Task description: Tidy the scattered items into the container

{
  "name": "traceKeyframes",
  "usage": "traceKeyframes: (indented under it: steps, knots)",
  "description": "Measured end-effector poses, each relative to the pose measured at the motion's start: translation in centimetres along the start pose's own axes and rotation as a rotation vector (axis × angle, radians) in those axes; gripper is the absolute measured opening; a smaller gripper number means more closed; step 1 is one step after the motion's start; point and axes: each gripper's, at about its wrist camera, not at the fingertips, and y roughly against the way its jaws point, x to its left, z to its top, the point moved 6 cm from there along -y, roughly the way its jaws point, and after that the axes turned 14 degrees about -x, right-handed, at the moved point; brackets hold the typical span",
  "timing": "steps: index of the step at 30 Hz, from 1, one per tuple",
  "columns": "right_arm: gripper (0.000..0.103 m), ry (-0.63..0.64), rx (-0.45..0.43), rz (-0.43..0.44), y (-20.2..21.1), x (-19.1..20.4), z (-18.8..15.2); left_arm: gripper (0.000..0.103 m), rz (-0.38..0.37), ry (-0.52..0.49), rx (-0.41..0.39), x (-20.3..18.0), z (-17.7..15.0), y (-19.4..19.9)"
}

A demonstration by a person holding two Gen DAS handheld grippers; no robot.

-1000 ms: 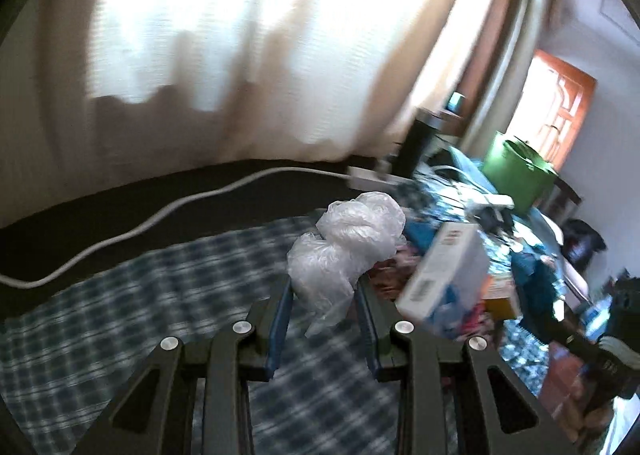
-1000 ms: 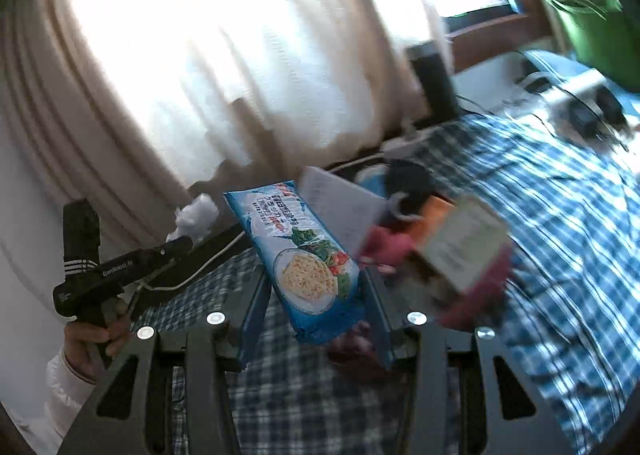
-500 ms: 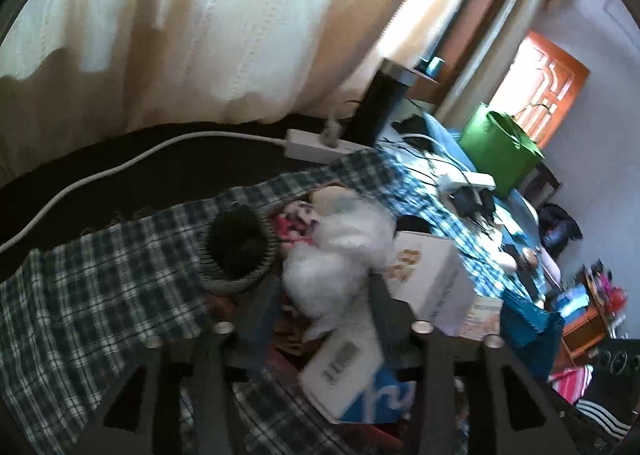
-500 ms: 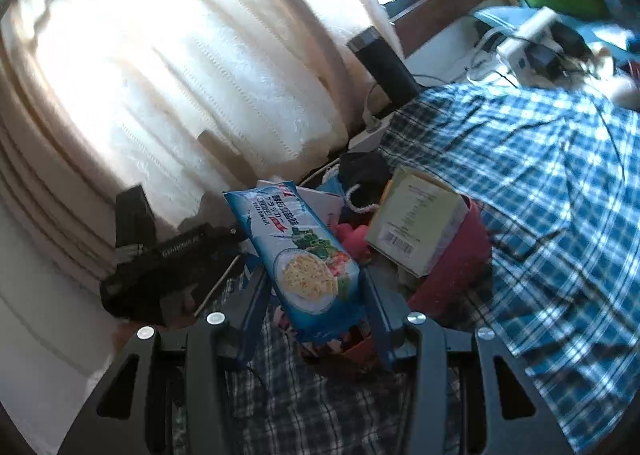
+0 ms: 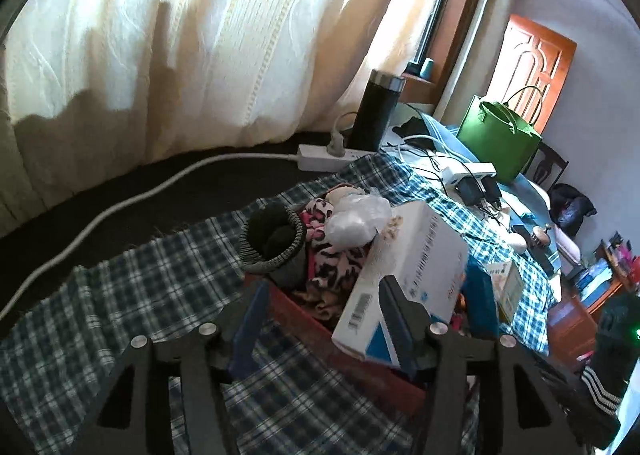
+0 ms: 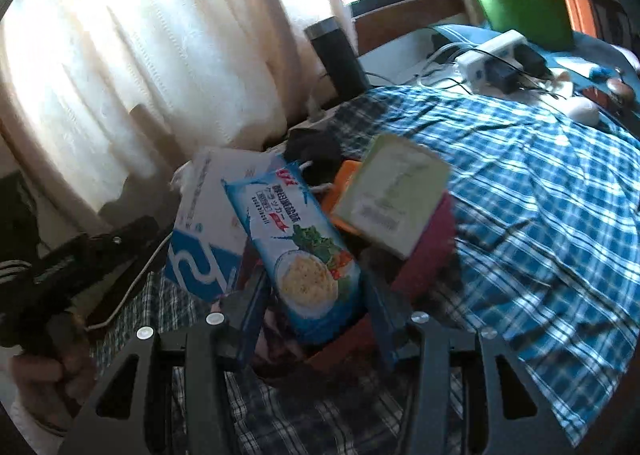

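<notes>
the right claw (image 6: 316,315) grips a blue plastic cracker packet (image 6: 300,251) above the crammed red fabric container (image 5: 320,331), apparently to fit it in. the left claw (image 5: 320,315) gapes empty near its rim.

Little legible. On blue cracker packet (image 6: 304,255): red logo at top corner, rows of East Asian characters beneath, too blurred to read; picture of round crackers and vegetables below. On white-and-blue carton (image 5: 404,279): barcode at lower end and lines of fine print along side, unreadable; same carton (image 6: 208,227) with large white looping emblem on blue panel. On pale green box (image 6: 394,195): barcode and faint print lines, illegible. On small box (image 5: 505,282) behind: dark characters, not readable.
</notes>
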Motion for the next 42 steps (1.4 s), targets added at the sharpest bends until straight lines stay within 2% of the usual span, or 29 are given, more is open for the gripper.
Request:
traceKeyframes:
  steps: [6, 9, 12, 13, 14, 15, 21, 26, 32, 42]
  knots:
    - [0.056, 0.052, 0.000, 0.011, -0.4, 0.2, 0.6, 0.062, 0.035, -0.046, -0.047, 0.0, -0.6, 3.3]
    - [0.082, 0.062, -0.034, 0.014, 0.5, -0.1, 1.3, 0.062, 0.069, -0.065, -0.074, 0.1, -1.1, 4.9]
    - [0.083, 0.102, -0.088, 0.014, 2.3, 0.0, 1.8, 0.064, 0.104, -0.079, -0.079, -0.1, -1.7, 5.9]
    - [0.083, 0.119, -0.095, 0.023, 2.9, 0.0, 1.9, 0.069, 0.112, -0.080, -0.078, -0.1, -1.9, 6.1]
    - [0.083, 0.127, -0.100, 0.027, 3.3, 0.0, 1.9, 0.085, 0.120, -0.079, -0.075, -0.2, -2.2, 6.2]
    - [0.083, 0.135, -0.104, 0.031, 3.7, 0.1, 1.9, 0.092, 0.131, -0.077, -0.077, -0.2, -2.4, 6.5]
    - [0.083, 0.179, -0.119, 0.003, 5.9, -1.5, 1.5, 0.093, 0.203, -0.079, -0.078, -0.4, -3.9, 7.6]
    - [0.084, 0.095, -0.100, -0.040, 6.5, -4.2, 1.4, 0.095, 0.278, -0.106, -0.082, -1.0, -5.0, 7.9]
    - [0.084, 0.180, -0.052, 0.007, 6.9, -2.1, 0.2, 0.095, 0.314, -0.137, -0.078, -2.1, -5.9, 8.3]
    - [0.084, 0.287, -0.018, 0.017, 7.5, 0.0, -1.1, 0.095, 0.335, -0.193, -0.086, -3.9, -6.4, 9.3]
